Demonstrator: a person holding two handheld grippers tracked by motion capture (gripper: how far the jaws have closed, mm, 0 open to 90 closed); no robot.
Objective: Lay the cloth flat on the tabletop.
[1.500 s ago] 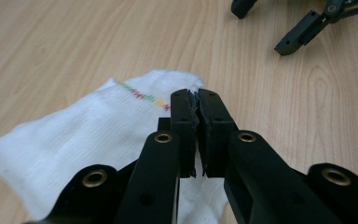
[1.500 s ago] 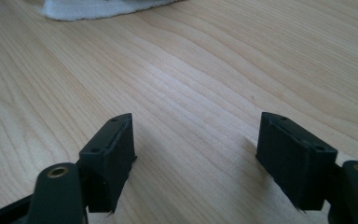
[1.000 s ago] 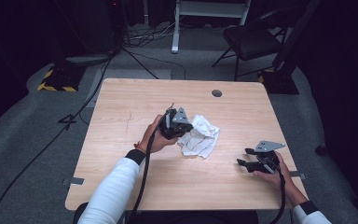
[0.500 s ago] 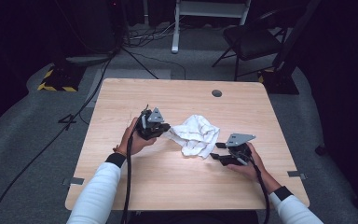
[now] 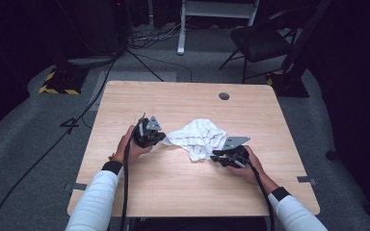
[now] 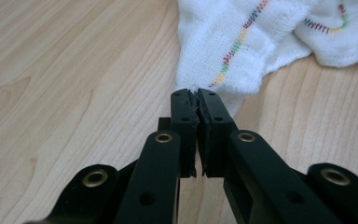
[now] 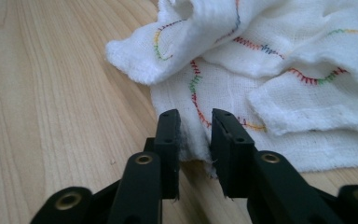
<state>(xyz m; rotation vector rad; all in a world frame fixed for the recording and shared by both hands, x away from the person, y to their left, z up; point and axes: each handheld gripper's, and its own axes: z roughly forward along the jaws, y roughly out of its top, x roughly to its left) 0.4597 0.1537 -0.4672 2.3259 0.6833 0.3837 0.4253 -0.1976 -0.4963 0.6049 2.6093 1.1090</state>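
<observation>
Right now your left gripper [image 6: 196,100] is pinched tight on a corner of the white cloth [image 5: 197,136], which lies crumpled mid-table [image 5: 173,197] between both hands. Your right gripper [image 7: 194,123] sits at the cloth's opposite edge, jaws slightly apart with the hem between them.

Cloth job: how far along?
Done: left tongs are shut on a corner of the white cloth, drawn out toward the left. In hand: right tongs are open with cloth edge between the jaws, not clamped. Left: the rest lies crumpled on the table, neither spread nor folded.
</observation>
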